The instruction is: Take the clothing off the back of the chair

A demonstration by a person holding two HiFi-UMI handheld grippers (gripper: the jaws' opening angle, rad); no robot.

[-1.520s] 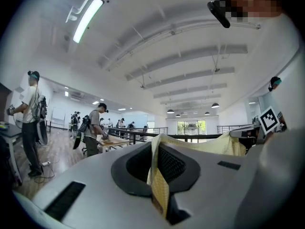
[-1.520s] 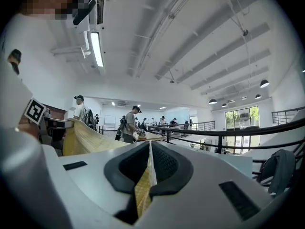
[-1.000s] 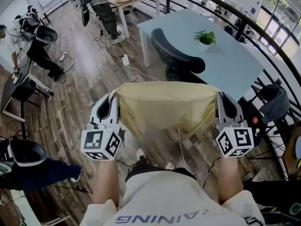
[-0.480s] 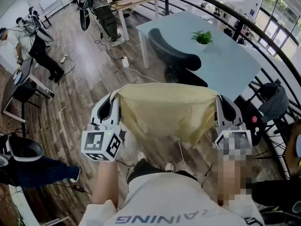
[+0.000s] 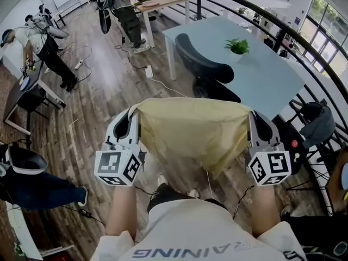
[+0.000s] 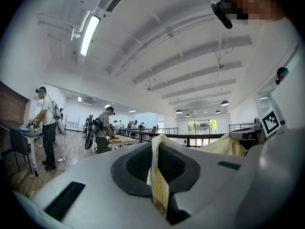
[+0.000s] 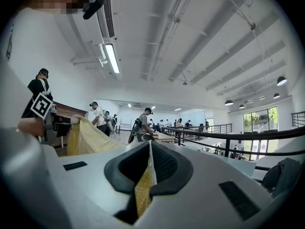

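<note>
Yellow garment (image 5: 191, 132) held aloft, clear of the black office chair (image 5: 204, 64).
The left gripper (image 5: 129, 114) and right gripper (image 5: 254, 116) each pinched an upper corner of the cloth, jaws pressed together on it. Its long axis ran level from tool to tool, the body sagging below. The chair stood beyond the jaws, apart from the cloth; removal appeared complete.

Inventory of legible marks, as I read them off the feed:

1. White shirt (image 5: 201, 230), head view: grey capitals (image 5: 187, 251), upside down to my camera. I read "AINING"; the letters before it are creased and unclear.
2. Left marker cube (image 5: 117, 167) and right marker cube (image 5: 270, 167): black-and-white square codes, no letters or numbers.
</note>
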